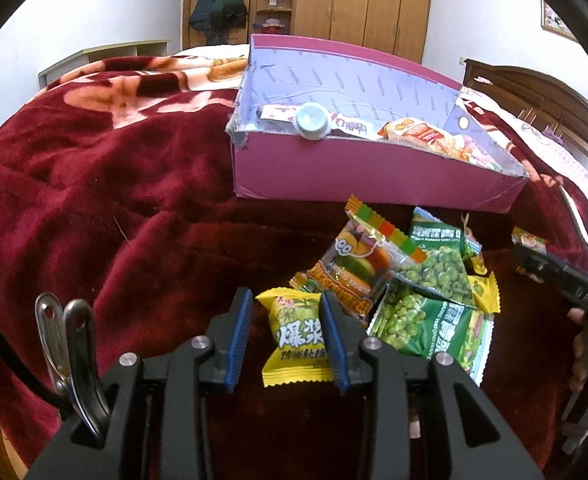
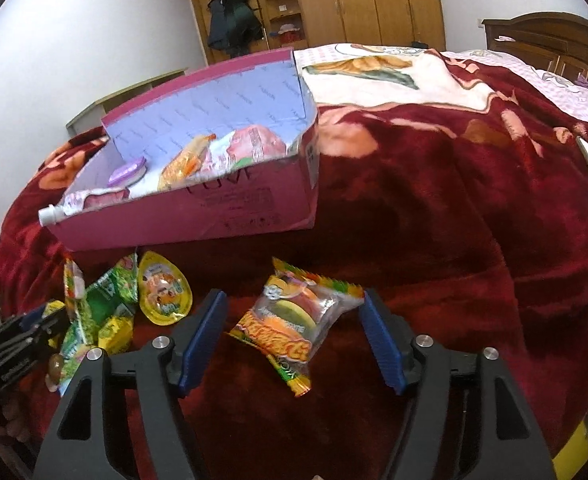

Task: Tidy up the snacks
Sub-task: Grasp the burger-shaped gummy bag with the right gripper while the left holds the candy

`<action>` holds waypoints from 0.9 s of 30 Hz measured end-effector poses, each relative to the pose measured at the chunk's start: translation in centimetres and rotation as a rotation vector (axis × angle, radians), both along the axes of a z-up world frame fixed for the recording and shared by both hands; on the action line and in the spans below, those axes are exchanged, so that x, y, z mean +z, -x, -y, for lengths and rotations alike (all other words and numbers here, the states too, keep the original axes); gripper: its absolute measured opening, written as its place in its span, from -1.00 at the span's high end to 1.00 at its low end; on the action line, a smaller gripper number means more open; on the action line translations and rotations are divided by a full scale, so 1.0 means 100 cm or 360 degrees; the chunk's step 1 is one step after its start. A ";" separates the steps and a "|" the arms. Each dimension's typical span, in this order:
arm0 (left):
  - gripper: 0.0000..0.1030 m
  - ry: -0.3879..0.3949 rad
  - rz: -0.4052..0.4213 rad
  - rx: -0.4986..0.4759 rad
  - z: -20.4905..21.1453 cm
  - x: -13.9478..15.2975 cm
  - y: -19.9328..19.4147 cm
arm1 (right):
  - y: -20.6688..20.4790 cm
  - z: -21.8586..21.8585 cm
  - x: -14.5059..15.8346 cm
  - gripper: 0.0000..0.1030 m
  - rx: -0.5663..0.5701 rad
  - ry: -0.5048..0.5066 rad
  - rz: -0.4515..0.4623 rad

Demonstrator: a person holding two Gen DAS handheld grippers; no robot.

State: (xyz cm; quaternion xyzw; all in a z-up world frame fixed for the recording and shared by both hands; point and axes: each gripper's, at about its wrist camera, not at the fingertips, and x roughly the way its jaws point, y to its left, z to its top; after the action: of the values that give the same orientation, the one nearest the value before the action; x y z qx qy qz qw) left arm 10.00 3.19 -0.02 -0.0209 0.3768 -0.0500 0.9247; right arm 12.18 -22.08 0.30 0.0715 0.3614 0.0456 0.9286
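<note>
The left gripper (image 1: pixel 287 334) has its jaws partly open around a yellow candy packet (image 1: pixel 297 340). The blue pads stand on both sides of the packet. The right pad overlaps the packet edge; firm contact cannot be confirmed. The packet lies on the red blanket (image 1: pixel 94 208) of the bed.

The right gripper (image 2: pixel 294 340) has its jaws wide open. A burger gummy packet (image 2: pixel 297 320) lies on the blanket between the pads, apart from both.

A pile of snacks lies beside the yellow candy packet: two green pea packets (image 1: pixel 433 264), and a yellow egg-shaped pack (image 2: pixel 165 294) further back.

A pink box (image 1: pixel 373 176) sits on the blanket behind the pile. It holds an orange snack bag (image 1: pixel 417 134) and a spouted pouch with a white cap (image 1: pixel 311 122) resting on the near wall.
</note>
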 end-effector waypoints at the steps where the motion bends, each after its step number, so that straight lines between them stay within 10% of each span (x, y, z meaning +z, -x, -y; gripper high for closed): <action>1: 0.29 0.0005 -0.0001 0.0000 0.000 0.000 0.000 | 0.000 -0.001 -0.002 -0.36 -0.0002 0.0008 -0.0004; 9: 0.28 -0.0014 0.0009 0.0002 0.001 -0.001 0.000 | 0.001 -0.005 -0.010 -0.35 -0.0020 0.0070 0.0025; 13: 0.28 -0.0026 0.0027 0.0014 0.003 0.001 0.005 | 0.007 0.000 -0.008 0.10 -0.0088 0.0060 0.0043; 27: 0.45 0.0037 0.0085 0.0042 -0.004 0.016 0.018 | 0.027 0.001 -0.004 0.11 -0.0065 -0.0058 0.0130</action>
State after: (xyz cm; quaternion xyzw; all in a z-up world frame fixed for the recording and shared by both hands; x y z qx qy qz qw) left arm 8.18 3.58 1.54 -0.0352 0.3510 -0.0427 0.9347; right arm 9.50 -22.21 -0.08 0.0938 0.3208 0.0360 0.9418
